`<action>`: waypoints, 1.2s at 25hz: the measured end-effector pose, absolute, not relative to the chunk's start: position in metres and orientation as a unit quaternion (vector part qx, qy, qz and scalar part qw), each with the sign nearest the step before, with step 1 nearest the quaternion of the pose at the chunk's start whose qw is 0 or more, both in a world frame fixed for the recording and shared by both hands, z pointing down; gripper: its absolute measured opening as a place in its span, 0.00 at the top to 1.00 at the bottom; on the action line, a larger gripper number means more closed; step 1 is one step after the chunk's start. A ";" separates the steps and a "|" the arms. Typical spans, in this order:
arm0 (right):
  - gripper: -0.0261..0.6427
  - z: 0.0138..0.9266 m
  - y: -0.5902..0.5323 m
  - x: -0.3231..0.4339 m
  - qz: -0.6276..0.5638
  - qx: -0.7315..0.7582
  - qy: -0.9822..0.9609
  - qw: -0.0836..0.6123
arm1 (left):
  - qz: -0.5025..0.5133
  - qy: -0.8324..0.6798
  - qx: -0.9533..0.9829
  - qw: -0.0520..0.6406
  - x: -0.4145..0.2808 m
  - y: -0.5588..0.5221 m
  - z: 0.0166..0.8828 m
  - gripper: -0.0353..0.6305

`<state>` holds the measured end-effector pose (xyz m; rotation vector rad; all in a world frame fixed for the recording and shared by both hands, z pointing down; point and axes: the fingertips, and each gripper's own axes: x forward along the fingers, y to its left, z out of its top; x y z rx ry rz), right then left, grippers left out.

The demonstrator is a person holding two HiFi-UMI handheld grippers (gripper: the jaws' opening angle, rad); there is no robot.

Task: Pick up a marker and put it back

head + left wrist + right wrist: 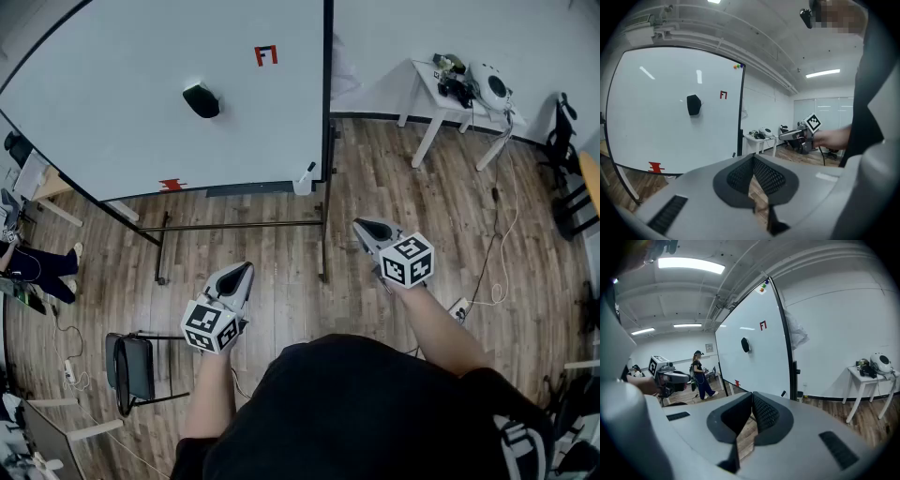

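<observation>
Both left gripper (pixel 248 267) and right gripper (pixel 357 224) empty, jaws together — marker (pixel 310 168) well apart at whiteboard (pixel 122 66)

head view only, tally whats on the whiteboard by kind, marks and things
red marks: 2
black eraser: 1
marker: 1
total: 4

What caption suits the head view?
Facing a whiteboard with a black eraser, left claw and right claw shut and empty.

left gripper (pixel 246 268), right gripper (pixel 360 225): jaws together, empty
</observation>
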<state>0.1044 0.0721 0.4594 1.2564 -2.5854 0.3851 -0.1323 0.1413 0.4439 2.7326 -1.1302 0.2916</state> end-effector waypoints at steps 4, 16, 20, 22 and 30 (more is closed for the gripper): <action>0.96 0.462 0.073 0.088 0.135 0.430 -0.884 0.127 | 0.098 -0.373 0.919 0.083 -0.147 0.140 0.443 0.93; 0.96 0.444 0.067 0.048 0.132 0.470 -0.867 0.098 | 0.096 -0.340 0.933 0.072 -0.193 0.127 0.441 0.93; 0.96 0.453 0.067 0.034 0.140 0.473 -0.863 0.107 | 0.090 -0.342 0.932 0.076 -0.210 0.124 0.442 0.93; 0.96 0.455 0.068 0.031 0.142 0.475 -0.862 0.109 | 0.086 -0.343 0.932 0.078 -0.216 0.123 0.443 0.93; 0.96 0.461 0.054 0.033 0.147 0.471 -0.863 0.103 | 0.085 -0.345 0.931 0.085 -0.212 0.115 0.451 0.93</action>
